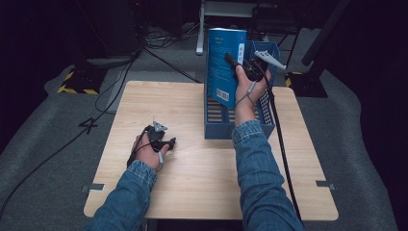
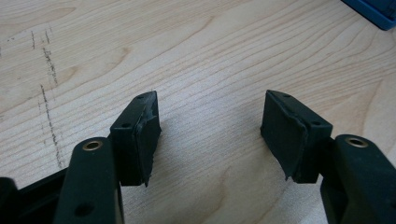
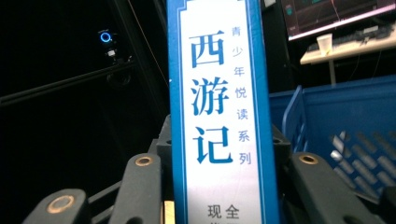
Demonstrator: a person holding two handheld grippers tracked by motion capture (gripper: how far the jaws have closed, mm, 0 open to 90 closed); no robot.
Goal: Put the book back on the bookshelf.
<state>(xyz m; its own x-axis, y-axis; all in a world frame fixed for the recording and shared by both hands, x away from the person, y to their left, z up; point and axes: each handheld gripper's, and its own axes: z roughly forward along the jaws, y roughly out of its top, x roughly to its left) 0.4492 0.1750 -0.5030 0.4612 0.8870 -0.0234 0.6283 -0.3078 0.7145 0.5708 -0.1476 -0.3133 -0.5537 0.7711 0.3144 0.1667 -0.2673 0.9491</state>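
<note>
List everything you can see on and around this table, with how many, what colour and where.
Blue paperback book: one, blue cover with white spine label, held upright over the crate.
Blue slotted plastic crate: one, blue, far right part of the table.
Light wooden table: one, pale wood grain, centre.
Black cables: several, black, on the grey floor beyond the table.
Yellow-and-black striped base: one, floor at far left.
Left gripper: one, black, jaws open with nothing between them, resting low over the table.
Right gripper: one, black, shut on the book's spine.
Denim sleeves: two, blue, entering from the bottom.
</note>
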